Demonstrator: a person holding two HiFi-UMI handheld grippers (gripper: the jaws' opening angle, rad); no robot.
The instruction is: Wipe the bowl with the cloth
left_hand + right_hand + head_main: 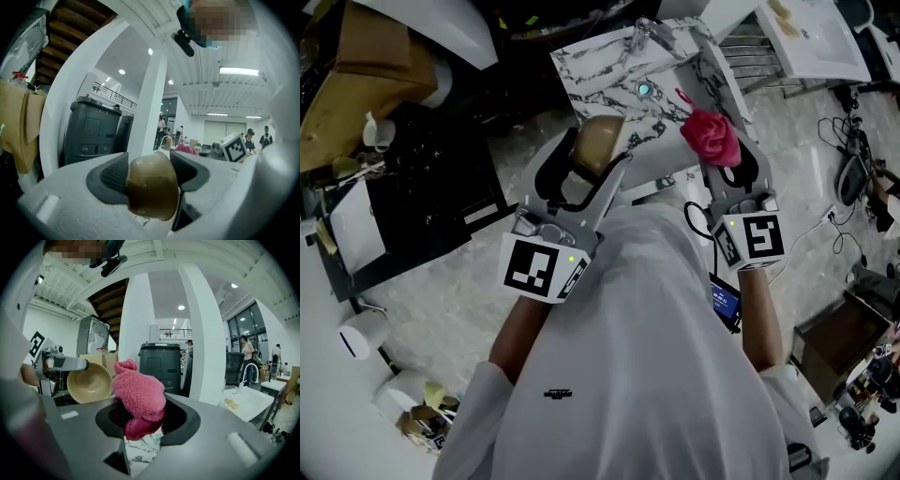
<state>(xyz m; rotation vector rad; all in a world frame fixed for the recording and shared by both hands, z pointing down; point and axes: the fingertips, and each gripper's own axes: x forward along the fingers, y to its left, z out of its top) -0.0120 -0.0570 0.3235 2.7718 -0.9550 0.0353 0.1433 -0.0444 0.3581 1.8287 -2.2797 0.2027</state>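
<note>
A tan bowl (598, 144) is held up off the counter, my left gripper (602, 161) shut on its rim. In the left gripper view the bowl (152, 186) fills the gap between the jaws, its outside toward the camera. My right gripper (719, 155) is shut on a bunched pink cloth (711, 134), level with the bowl and to its right. In the right gripper view the cloth (138, 397) bulges up out of the jaws, and the bowl's hollow (90, 382) faces it from the left, a short gap apart.
Below both grippers lies a marble counter (600, 66) with a sink and drain (644, 90). A faucet (649, 30) stands at its far edge. Dark shelving (431, 178) sits to the left, a white table (820, 37) at upper right, cables (853, 141) on the floor.
</note>
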